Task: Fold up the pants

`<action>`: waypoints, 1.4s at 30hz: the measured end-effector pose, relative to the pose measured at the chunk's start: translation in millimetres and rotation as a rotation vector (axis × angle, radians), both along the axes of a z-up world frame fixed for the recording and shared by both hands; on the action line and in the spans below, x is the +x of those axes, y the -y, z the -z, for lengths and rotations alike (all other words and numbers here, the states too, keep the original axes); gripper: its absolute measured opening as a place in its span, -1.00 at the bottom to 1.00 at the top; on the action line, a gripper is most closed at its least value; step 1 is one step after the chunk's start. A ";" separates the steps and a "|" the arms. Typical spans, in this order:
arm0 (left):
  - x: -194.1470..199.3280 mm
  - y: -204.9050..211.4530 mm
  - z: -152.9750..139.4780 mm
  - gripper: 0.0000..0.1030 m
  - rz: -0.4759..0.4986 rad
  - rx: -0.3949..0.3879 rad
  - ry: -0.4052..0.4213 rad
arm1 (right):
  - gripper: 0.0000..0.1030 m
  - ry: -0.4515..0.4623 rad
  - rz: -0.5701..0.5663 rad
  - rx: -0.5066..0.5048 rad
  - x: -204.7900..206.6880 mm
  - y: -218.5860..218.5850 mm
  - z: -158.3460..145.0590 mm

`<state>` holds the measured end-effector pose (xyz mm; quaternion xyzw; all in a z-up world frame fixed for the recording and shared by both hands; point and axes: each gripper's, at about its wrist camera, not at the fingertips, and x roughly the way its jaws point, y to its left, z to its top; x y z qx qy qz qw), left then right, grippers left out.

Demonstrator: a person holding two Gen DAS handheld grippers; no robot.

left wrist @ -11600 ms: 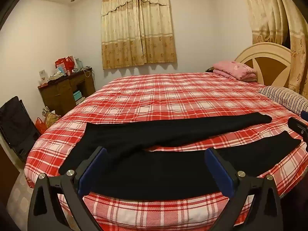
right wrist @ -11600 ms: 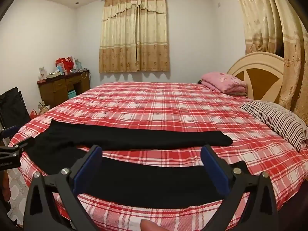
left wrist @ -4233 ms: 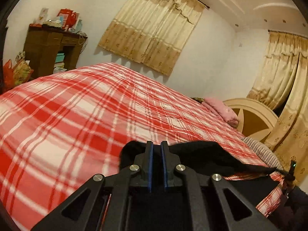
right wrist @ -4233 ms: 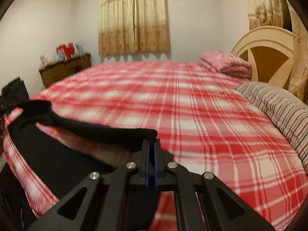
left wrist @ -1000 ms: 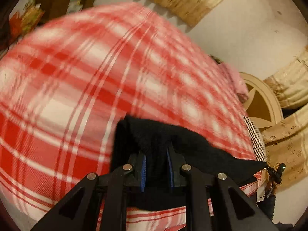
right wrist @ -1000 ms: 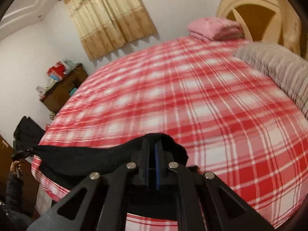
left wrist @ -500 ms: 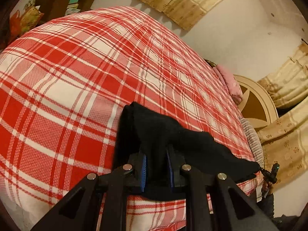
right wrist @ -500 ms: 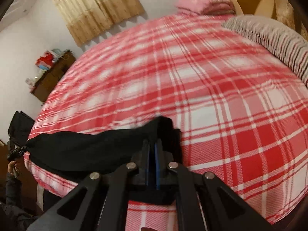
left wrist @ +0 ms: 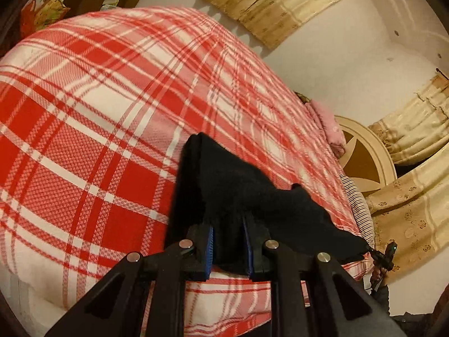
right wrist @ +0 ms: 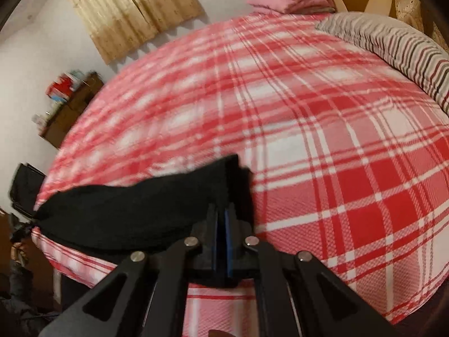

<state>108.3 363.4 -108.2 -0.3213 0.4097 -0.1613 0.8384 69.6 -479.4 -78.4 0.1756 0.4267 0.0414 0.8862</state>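
A: What are your grippers doing?
B: Your left gripper (left wrist: 228,245) is pinching one end of the pants (left wrist: 241,193); your right gripper (right wrist: 221,241) is pinching the other end.
A: And the pants?
B: They're hanging stretched between your grippers over the bed (left wrist: 92,129).

White walls (left wrist: 350,42), tan curtains (right wrist: 132,8), red plaid bed (right wrist: 322,118), wooden dresser (right wrist: 70,109).

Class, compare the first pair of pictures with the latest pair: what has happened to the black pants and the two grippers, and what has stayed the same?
The pants lay spread with legs apart; the far leg is gone from the middle of the bed, and the cloth is bunched near the front edge. Both grippers were open and empty; now the left gripper and right gripper are each shut on an end. The plaid bed cover and striped pillow are unchanged.
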 end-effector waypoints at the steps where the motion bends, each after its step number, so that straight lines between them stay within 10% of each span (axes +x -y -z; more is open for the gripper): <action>1: -1.9 0.5 -2.9 -0.65 0.004 -0.001 0.016 | -0.87 0.035 -0.011 0.019 -5.3 -1.0 -8.0; 23: 0.6 1.0 32.2 -0.58 -0.018 0.021 -0.040 | -0.88 -0.061 0.009 -0.023 -1.9 5.7 28.4; 28: -8.6 0.4 19.0 -0.31 -0.017 0.124 -0.030 | -0.58 -0.071 0.009 -0.051 -6.3 10.9 26.3; 32: -18.3 -9.3 11.8 0.30 -0.072 0.229 -0.032 | -0.20 -0.045 0.034 -0.069 -15.2 15.2 18.7; 42: -35.0 -25.1 5.2 0.30 -0.247 0.197 -0.016 | -0.15 0.031 0.107 -0.083 -25.4 12.3 -2.6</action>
